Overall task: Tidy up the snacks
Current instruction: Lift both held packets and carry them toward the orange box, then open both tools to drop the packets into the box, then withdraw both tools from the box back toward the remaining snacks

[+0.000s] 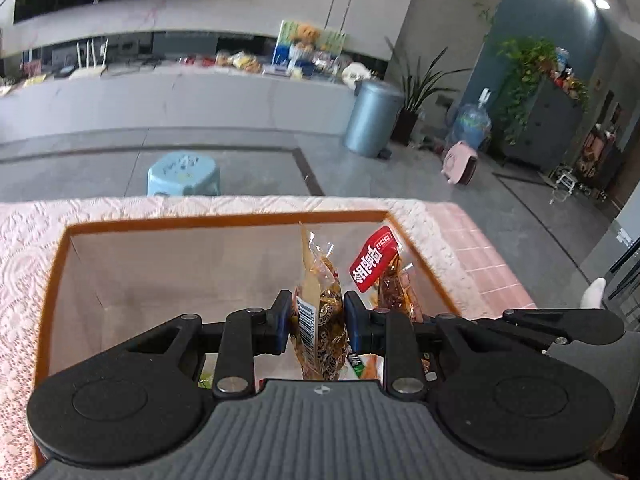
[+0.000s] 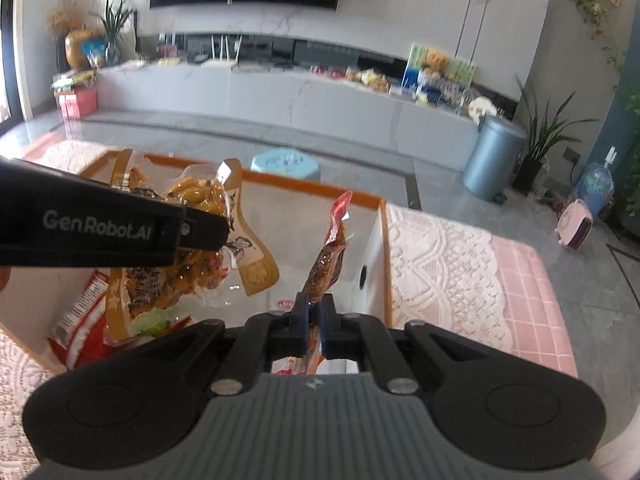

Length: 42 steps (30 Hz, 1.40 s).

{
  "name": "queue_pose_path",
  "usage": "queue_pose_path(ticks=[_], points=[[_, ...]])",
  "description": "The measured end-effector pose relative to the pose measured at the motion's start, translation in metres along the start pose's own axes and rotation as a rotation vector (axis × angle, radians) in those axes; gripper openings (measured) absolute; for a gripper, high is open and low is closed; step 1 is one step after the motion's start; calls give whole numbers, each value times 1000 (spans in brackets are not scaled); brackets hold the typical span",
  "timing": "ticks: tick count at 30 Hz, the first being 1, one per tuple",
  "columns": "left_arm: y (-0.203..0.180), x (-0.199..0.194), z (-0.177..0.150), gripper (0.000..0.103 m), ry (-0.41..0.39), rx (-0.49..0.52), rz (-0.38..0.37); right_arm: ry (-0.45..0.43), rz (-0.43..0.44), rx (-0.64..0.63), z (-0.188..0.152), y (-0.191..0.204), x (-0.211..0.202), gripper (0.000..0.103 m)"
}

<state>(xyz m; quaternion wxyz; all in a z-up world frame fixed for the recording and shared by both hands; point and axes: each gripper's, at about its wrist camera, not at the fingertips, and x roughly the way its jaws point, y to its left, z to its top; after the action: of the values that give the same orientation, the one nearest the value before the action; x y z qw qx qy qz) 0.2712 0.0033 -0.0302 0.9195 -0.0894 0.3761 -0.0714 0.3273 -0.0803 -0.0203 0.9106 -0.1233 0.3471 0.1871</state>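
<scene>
"GenRobot.AI" was written on the left hand-held gripper [image 1: 316, 322], which squeezed a yellow snack bag [image 1: 320, 320]. The right hand-held gripper [image 2: 314, 320] pinched a red snack packet [image 2: 326, 264] pointing to 12 o'clock over the box [image 2: 386, 248].

From my left wrist camera, the gripper body hides the box [image 1: 60, 264] floor nearest me. On the right camera, the left gripper [image 2: 200, 228] covers part of its yellow snack pack [image 2: 192, 276]. Items on the far counter [image 2: 320, 96] are too blurred to identify.
</scene>
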Motion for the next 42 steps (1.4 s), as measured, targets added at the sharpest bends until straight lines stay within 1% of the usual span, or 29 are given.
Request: queue_pose_path(ticks=[7, 10, 12, 14, 17, 19, 20, 22, 23, 24, 25, 27, 30, 31, 33, 34, 37, 40, 42], points=[[15, 25, -5, 30, 107, -40, -1, 114, -5, -21, 2, 3, 35, 1], [20, 31, -9, 30, 161, -66, 22, 129, -23, -54, 5, 8, 42, 1], [20, 32, -13, 30, 186, -61, 54, 147, -13, -52, 4, 10, 43, 1], [15, 30, -15, 30, 189, -33, 83, 160, -17, -58, 3, 12, 44, 1], [15, 26, -17, 30, 193, -28, 91, 157, -43, -95, 3, 15, 44, 2], [14, 22, -16, 31, 196, -28, 103, 157, -53, -100, 3, 17, 42, 2], [14, 20, -15, 34, 191, -24, 115, 155, -60, -101, 1, 18, 39, 3], [11, 19, -12, 37, 190, -14, 129, 155, -75, -113, 2, 19, 37, 6], [9, 16, -12, 41, 189, -10, 131, 155, -81, -120, 1, 20, 36, 8], [8, 16, -9, 48, 186, -7, 134, 153, -88, -128, 0, 21, 34, 12], [7, 14, -7, 51, 178, -4, 134, 148, -94, -135, 0, 22, 32, 16], [4, 10, -5, 61, 160, 6, 136, 128, -107, -145, 0, 23, 26, 32], [-3, 2, -2, 67, 128, 35, 165, 99, -125, -155, 1, 26, 16, 34], [-6, -2, -2, 68, 116, 43, 168, 94, -127, -155, 1, 26, 12, 34], [-11, -10, -1, 74, 92, 56, 166, 81, -132, -155, 2, 27, 5, 36], [-14, -14, -1, 75, 82, 60, 164, 74, -135, -156, 2, 27, 1, 37], [-21, -25, 1, 78, 60, 73, 164, 49, -147, -160, 2, 27, -14, 43], [-27, -37, 2, 80, 37, 77, 164, 27, -153, -162, 2, 28, -29, 54], [-30, -44, 3, 81, 26, 74, 166, 13, -159, -162, 2, 28, -39, 64]])
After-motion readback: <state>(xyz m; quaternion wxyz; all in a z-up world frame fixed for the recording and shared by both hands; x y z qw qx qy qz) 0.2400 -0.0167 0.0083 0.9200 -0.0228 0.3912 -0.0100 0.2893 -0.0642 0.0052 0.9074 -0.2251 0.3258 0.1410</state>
